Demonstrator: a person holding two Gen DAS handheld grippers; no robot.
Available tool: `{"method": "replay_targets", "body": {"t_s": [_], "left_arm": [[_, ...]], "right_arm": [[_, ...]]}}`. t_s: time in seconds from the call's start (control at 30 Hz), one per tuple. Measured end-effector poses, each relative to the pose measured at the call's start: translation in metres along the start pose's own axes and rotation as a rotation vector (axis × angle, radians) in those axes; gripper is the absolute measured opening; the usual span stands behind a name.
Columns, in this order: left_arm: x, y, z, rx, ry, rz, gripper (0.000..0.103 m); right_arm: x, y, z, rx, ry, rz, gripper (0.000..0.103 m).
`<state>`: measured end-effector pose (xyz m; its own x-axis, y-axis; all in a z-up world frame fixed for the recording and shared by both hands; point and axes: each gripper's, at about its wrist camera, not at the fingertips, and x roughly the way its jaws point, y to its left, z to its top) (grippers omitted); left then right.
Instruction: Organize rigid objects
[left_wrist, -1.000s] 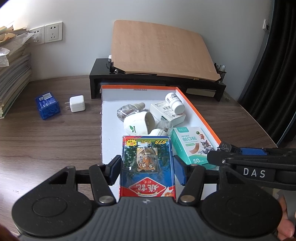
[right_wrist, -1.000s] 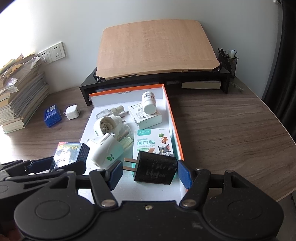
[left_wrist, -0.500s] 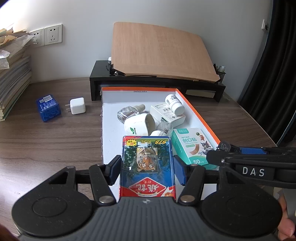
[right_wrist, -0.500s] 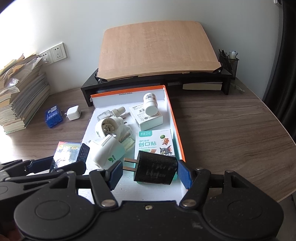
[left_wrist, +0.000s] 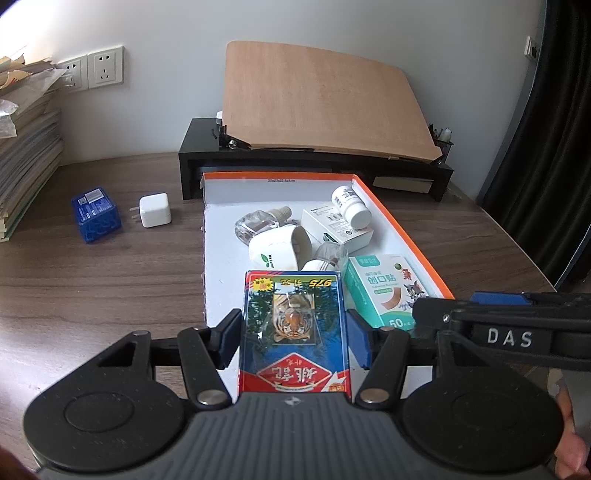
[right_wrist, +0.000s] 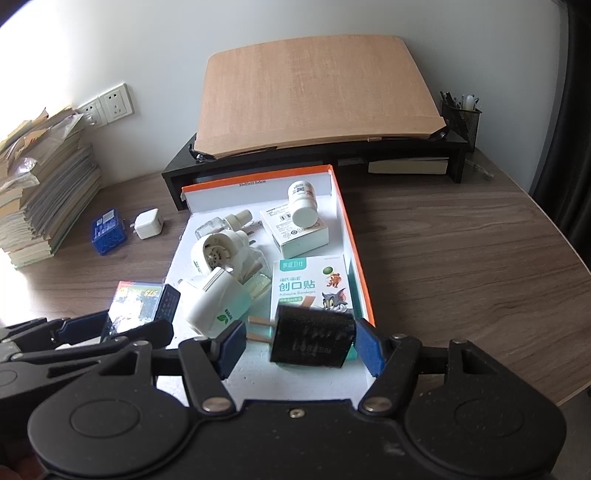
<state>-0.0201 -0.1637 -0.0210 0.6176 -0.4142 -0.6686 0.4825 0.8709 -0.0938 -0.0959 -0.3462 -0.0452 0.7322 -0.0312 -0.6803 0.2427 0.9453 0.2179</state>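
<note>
My left gripper (left_wrist: 295, 332) is shut on a pack of playing cards (left_wrist: 295, 325) with a tiger picture, held over the near end of a white box with an orange rim (left_wrist: 406, 236). My right gripper (right_wrist: 301, 343) is shut on a black plug charger (right_wrist: 314, 341), prongs against the left pad, above the box's near right corner. In the box lie a bandage carton (right_wrist: 310, 284), a white pill bottle (right_wrist: 303, 201) on a white carton (right_wrist: 299, 236), white plug-in heaters (right_wrist: 218, 254) and a clear refill bottle (left_wrist: 255, 225). Each gripper shows at the edge of the other's view.
On the wooden table left of the box lie a blue box (left_wrist: 96, 214) and a white charger (left_wrist: 155, 210). A black stand (left_wrist: 314, 162) carrying a tilted wooden board is behind the box. A paper stack (right_wrist: 40, 192) fills the far left. A mesh pen holder (right_wrist: 461, 118) stands at the back right.
</note>
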Motion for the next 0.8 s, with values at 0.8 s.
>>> {"method": "replay_targets", "body": {"t_s": [0.8], "left_arm": [[-0.010, 0.010, 0.010, 0.023, -0.080, 0.010, 0.072]], "right_arm": [[-0.015, 0.008, 0.013, 0.047, -0.092, 0.000, 0.079]]}}
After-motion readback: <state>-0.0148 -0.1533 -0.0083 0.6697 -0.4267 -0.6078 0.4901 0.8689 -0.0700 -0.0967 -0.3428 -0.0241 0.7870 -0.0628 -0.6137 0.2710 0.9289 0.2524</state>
